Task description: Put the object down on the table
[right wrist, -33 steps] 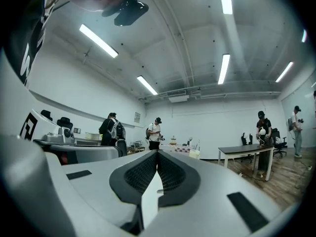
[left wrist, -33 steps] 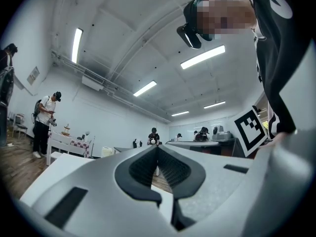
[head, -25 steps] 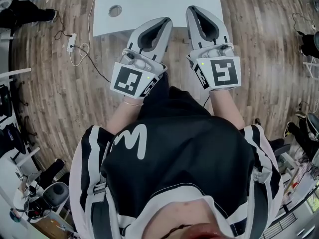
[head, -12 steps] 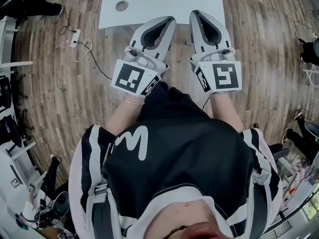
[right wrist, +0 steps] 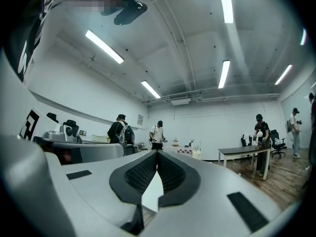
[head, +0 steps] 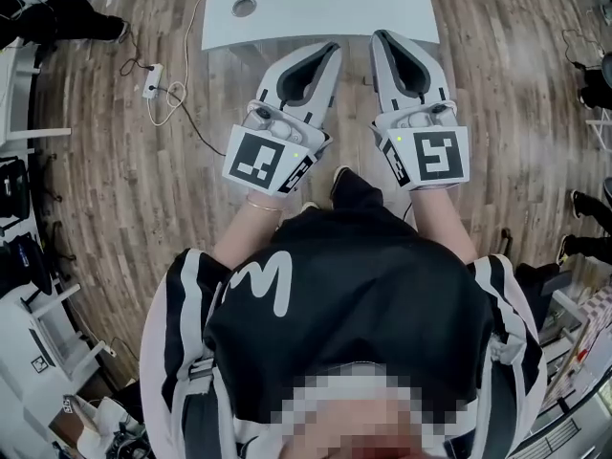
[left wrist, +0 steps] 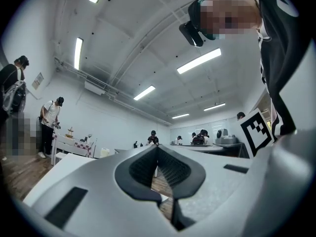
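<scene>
In the head view my left gripper (head: 329,50) and right gripper (head: 381,38) are held side by side at waist height, pointing at the near edge of a white table (head: 316,3). Their tips hover over the wood floor just short of that edge. Both are shut with the tips touching and nothing between the pads. The left gripper view shows the left gripper's (left wrist: 157,147) ribbed pads closed on empty air. It is the same with the right gripper (right wrist: 158,152) in the right gripper view. No loose object shows in any view.
The tabletop has a round cable hole (head: 244,8) near its left end. A power strip with a white cable (head: 153,79) lies on the floor left of the table. Other people (right wrist: 157,132) and desks (right wrist: 244,152) stand farther off in the room.
Both grippers stay shut and side by side. They have drifted slightly right and down in the head view, and the table edge has slid up a little.
</scene>
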Demonstrator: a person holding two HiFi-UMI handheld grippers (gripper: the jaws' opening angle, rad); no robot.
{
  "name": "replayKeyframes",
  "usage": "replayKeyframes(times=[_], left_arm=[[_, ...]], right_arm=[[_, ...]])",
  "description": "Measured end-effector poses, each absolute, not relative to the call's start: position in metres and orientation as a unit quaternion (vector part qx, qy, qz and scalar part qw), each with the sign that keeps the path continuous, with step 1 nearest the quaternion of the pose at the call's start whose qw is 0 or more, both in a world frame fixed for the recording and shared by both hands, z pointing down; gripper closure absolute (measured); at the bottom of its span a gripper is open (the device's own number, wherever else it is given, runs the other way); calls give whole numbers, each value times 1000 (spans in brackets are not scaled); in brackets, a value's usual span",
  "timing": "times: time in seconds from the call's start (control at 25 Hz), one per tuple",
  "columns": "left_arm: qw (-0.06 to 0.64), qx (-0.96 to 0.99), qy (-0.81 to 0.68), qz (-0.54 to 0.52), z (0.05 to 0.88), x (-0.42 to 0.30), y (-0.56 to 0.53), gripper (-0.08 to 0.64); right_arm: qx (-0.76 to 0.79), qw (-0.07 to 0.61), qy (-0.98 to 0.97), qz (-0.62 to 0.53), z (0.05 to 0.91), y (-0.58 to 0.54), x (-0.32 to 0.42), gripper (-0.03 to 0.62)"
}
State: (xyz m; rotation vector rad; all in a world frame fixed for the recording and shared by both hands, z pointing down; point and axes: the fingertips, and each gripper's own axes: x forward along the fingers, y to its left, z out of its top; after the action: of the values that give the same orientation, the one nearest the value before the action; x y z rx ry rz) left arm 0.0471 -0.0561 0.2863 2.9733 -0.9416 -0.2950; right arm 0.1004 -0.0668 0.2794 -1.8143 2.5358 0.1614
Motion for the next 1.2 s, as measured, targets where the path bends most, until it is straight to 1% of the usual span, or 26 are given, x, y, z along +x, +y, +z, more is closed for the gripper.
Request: replayKeyframes(times=[0.48, 0.84, 1.2], left_arm=[[5, 955, -280, -95, 279, -9, 27, 554], [1, 961, -259, -96, 282, -44, 72, 554], [-1, 958, -268, -104, 273, -57, 79, 554]], right_arm=[[-613, 14, 789, 41, 277, 25, 54, 574], [-634, 18, 771, 56, 272, 77, 19, 574], [-627, 16, 777, 57, 270, 88, 5, 574]])
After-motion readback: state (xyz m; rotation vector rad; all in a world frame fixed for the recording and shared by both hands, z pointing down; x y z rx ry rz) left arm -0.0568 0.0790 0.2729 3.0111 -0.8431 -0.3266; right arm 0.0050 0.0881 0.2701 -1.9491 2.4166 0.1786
